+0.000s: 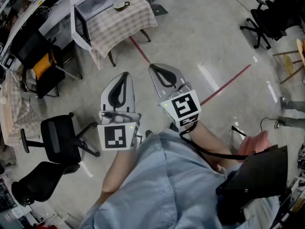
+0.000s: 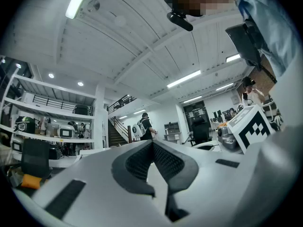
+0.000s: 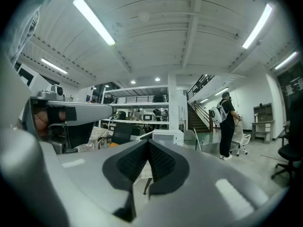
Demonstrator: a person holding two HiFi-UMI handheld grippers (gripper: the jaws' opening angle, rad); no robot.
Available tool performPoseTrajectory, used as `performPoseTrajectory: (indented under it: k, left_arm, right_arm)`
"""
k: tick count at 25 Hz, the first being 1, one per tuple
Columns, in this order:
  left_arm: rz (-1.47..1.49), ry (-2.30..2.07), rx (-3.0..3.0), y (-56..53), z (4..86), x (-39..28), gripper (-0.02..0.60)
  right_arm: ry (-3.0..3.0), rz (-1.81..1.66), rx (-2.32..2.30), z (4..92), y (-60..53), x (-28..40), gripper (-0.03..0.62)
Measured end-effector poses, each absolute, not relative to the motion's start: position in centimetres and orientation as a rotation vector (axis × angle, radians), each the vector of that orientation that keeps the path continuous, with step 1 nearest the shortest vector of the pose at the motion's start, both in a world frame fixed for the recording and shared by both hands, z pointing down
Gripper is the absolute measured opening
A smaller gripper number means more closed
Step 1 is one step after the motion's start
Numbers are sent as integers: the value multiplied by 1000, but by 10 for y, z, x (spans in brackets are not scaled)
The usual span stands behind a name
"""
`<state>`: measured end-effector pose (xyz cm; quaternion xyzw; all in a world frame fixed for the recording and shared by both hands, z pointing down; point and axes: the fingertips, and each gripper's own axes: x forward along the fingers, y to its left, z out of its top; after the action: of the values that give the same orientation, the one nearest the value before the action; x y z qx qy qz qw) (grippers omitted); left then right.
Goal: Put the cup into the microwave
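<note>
Up ahead, the small dark round cup (image 1: 120, 5) stands on the table with a checked cloth (image 1: 121, 25), just beside the white box-shaped microwave (image 1: 95, 4), whose door (image 1: 80, 30) hangs open. Both tools are well apart from it, held side by side and level over the grey concrete floor (image 1: 200, 37). The white-shelled left gripper (image 1: 125, 75) has its dark ribbed pads pressed together with nothing between them; the matching right gripper (image 1: 153, 67) is likewise closed and empty
</note>
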<state>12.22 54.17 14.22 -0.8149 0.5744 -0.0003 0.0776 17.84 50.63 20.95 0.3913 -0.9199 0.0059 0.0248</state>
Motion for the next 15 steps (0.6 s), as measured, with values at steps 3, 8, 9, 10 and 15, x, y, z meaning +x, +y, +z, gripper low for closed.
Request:
performPoseTrajectory:
  k: [3,8,9,10,15]
  left_arm:
    - [-7,1719,-2442,541,149,128,5]
    - [-84,1749,-2462,540,167,136,5]
    - [-108,1765,-2464,540,171,137,5]
    - [-107,1770,-2461,539,172,140,5]
    - [-33,1742,-2446,530,161,164,5]
  right_arm:
    - [-2848,11,1211,211,505,183,2]
    - [-2854,42,1209,215,503,194,2]
    - [-2857,51,1207,216,502,196,2]
    - [-2860,56,1205,217,502,198,2]
    - [-2897,74,1166,219,496,215,2]
